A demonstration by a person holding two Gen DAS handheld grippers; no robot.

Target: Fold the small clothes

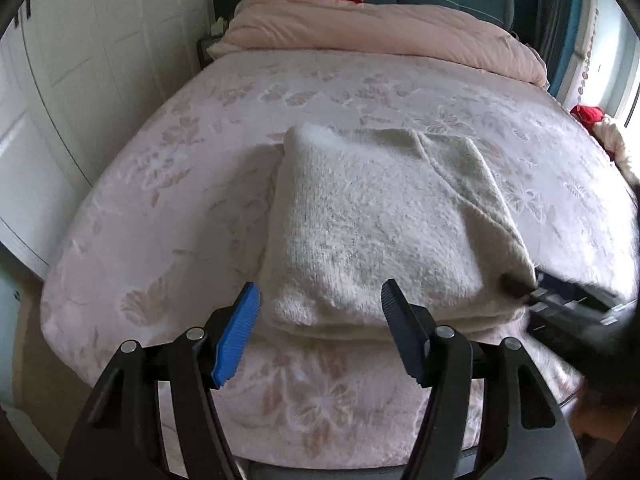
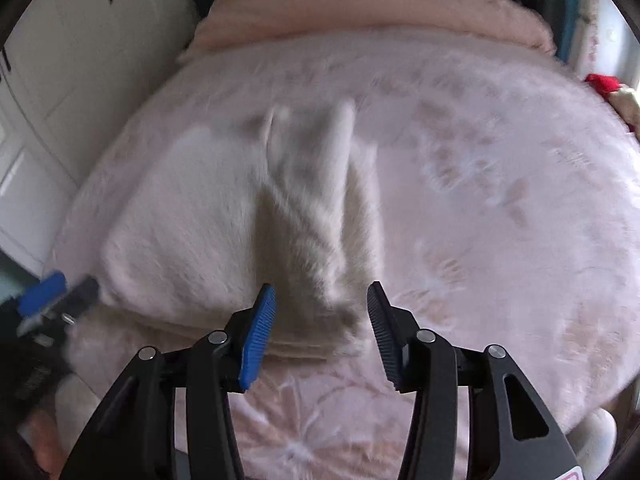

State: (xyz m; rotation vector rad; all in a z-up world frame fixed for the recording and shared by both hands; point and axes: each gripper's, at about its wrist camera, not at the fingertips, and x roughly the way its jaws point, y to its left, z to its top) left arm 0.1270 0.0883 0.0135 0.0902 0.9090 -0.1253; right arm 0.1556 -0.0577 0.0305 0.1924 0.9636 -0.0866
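Left gripper [image 1: 320, 332] and right gripper [image 2: 320, 332] both spread, empty; folded cream sweater [image 1: 380, 220] fluffy, stacked layers likely slipping if snagged.

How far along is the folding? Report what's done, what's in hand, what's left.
Done: the cream sweater lies folded in layers on the bed. In hand: nothing. The left gripper and right gripper are both open at its near edge, the right view blurred by motion. Left: perhaps one more fold or a tidy; no other loose clothes are clearly visible.
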